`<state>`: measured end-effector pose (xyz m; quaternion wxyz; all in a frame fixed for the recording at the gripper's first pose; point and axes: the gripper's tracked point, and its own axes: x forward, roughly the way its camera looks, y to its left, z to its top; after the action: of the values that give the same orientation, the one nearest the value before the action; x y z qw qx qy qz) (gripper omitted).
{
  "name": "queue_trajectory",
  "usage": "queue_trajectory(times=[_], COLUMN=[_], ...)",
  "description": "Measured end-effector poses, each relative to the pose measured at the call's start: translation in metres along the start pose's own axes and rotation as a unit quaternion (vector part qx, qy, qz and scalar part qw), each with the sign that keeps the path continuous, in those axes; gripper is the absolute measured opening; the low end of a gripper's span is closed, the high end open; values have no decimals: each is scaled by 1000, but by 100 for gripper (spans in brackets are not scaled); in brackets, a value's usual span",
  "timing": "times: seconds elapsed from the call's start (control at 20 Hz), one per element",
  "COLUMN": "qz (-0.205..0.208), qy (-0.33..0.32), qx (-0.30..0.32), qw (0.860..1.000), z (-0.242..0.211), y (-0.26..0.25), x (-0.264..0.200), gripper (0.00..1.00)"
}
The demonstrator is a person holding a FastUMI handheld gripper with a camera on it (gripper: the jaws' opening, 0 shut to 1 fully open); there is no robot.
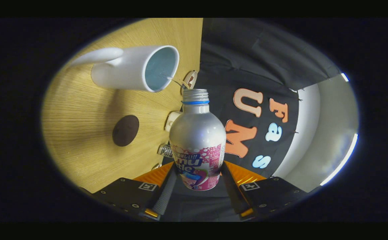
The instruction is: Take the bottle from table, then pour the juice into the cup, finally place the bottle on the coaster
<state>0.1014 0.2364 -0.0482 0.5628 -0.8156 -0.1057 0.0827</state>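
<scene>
We see the gripper nearest to us, its two fingers closed against the left and right sides of the bottle, pressing on its lower labelled part, so the bottle is clamped between them. The bottle is a silver metal one with a pink and white label around its lower half, a blue ring at the neck and an uncapped threaded mouth that points away from the fingers. The whole view is rolled, so the wooden table stands to the left of the bottle like a wall. On that table, left of the bottle's body, lies a dark round coaster, apart from the bottle. A few small objects sit at the table's far edge just beside the bottle; we cannot tell what they are. Farther on, beyond the bottle's mouth and to its left, stands the white cup with a handle, its pale blue inside turned toward us. The bottle's mouth is just beside the cup's rim, not touching it.
</scene>
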Motion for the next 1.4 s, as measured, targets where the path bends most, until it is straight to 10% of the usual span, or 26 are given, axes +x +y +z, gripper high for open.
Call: queue_trajectory(times=[1.4], qz=[2], qy=[-7], qx=[-36], qw=[999], z=[7], y=[0], x=[5], gripper=[75])
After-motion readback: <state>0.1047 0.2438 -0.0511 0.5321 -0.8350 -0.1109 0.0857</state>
